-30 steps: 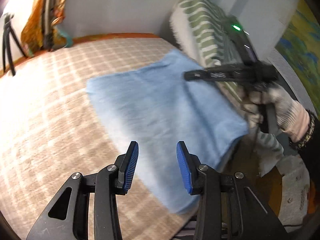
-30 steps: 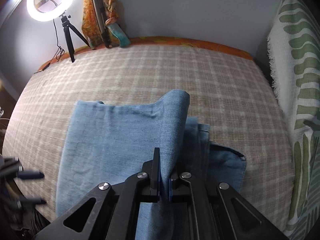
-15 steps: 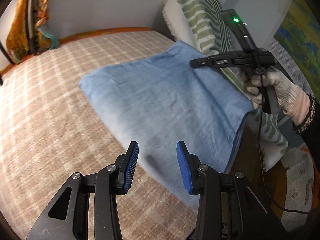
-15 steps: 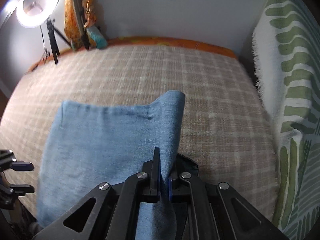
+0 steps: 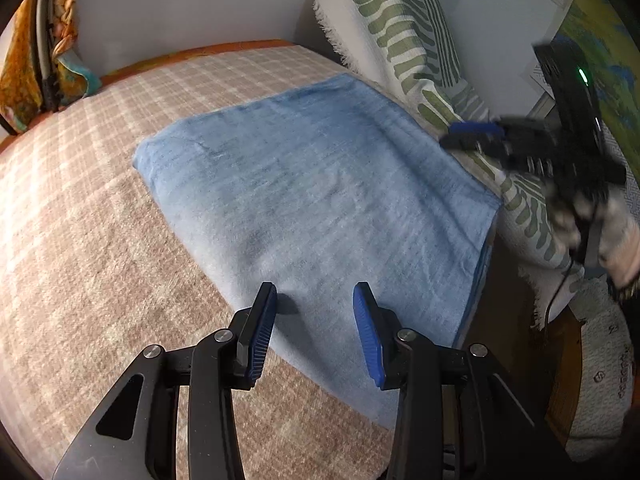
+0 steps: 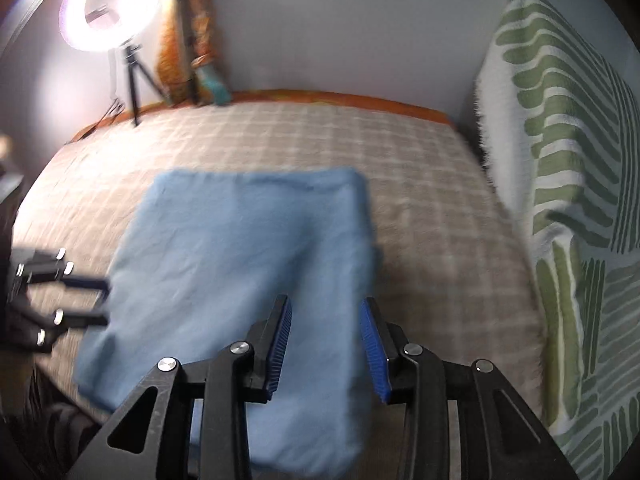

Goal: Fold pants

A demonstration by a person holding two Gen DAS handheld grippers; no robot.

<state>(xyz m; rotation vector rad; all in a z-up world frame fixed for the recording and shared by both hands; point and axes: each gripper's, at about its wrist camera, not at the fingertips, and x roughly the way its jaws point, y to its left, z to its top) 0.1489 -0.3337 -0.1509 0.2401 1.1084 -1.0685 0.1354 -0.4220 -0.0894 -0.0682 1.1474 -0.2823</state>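
Folded pants (image 6: 240, 280) lie flat, long axis running away; both grippers' fingers (image 6: 280, 344) parted, empty.

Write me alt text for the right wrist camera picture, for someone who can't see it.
Folded light blue pants lie flat on a beige checked bedspread, seen past the right gripper, whose blue-padded jaws have just been opening and now hold nothing. A lit ring light on a tripod stands at the far left, and a green-and-white patterned throw hangs on the right.
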